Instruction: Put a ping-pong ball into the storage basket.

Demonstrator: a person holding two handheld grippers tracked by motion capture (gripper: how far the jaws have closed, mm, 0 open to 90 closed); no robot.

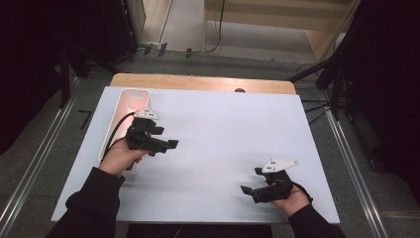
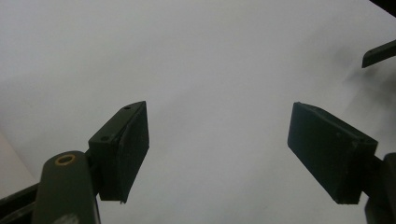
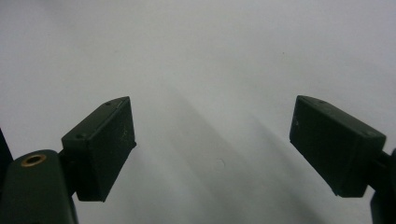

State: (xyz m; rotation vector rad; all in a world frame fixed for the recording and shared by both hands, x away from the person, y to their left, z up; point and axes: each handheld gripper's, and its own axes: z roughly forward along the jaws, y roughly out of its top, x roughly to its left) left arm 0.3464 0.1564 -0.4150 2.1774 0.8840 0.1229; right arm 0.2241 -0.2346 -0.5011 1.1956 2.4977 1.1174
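Note:
My left gripper (image 1: 166, 137) is held over the left part of the white sheet (image 1: 223, 129), pointing right, its jaws apart. In the left gripper view the left gripper (image 2: 217, 154) stands open with bare white sheet (image 2: 210, 70) between its pads (image 2: 133, 144). My right gripper (image 1: 251, 180) rests low near the front right of the sheet, pointing left. The right gripper view has the right gripper (image 3: 212, 149) open too, nothing between its pads (image 3: 116, 140). A dark jaw tip of the other gripper (image 2: 379, 53) pokes in at the upper right of the left gripper view.
A long white rounded tray (image 1: 130, 101) lies along the sheet's left side, behind my left hand. The wooden table edge (image 1: 198, 82) borders the sheet at the back. Dark stands and cables ring the table on the floor.

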